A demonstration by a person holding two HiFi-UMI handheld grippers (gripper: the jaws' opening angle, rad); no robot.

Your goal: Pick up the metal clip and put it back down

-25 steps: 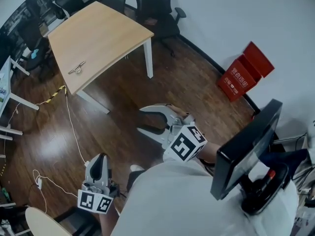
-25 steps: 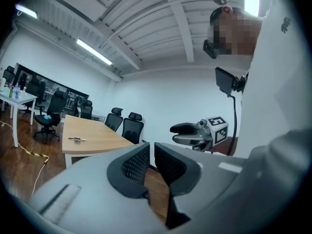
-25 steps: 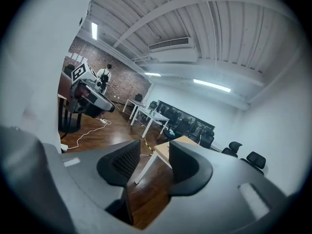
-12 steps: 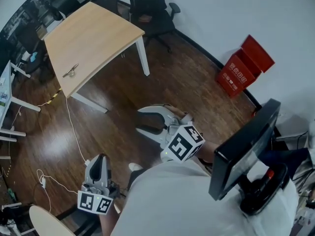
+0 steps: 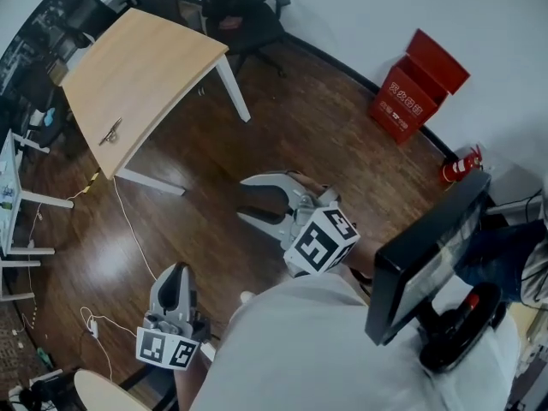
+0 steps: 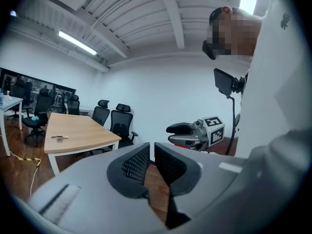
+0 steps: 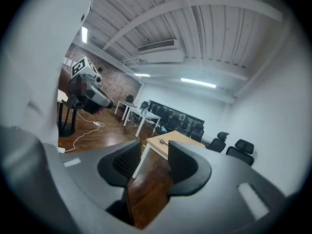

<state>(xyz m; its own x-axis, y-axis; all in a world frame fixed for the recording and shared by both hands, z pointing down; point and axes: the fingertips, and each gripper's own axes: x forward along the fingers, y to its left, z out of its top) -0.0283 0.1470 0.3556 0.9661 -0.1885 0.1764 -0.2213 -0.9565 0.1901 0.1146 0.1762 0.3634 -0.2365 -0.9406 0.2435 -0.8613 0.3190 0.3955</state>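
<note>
The metal clip (image 5: pixel 110 132) lies near the front edge of the light wooden table (image 5: pixel 145 58) at the upper left, far from both grippers. It also shows small on the tabletop as the clip (image 6: pixel 59 137) and the clip (image 7: pixel 162 141). My right gripper (image 5: pixel 242 199) hangs over the dark wood floor and points toward the table. Its jaws stand wide and are closing, with nothing between them (image 7: pixel 148 162). My left gripper (image 5: pixel 175 270) hangs low at the bottom left. Its jaws are together with only a thin slit (image 6: pixel 151 157), and it holds nothing.
A red box (image 5: pixel 418 86) and a fire extinguisher (image 5: pixel 458 169) stand by the right wall. A black monitor on a stand (image 5: pixel 428 255) is close at my right. Office chairs (image 5: pixel 240 15) sit behind the table. A white cable (image 5: pixel 128 229) trails on the floor.
The head view has swung, so the table and clip sit further up and left in the picture. Both grippers keep about the same place, away from the table.
</note>
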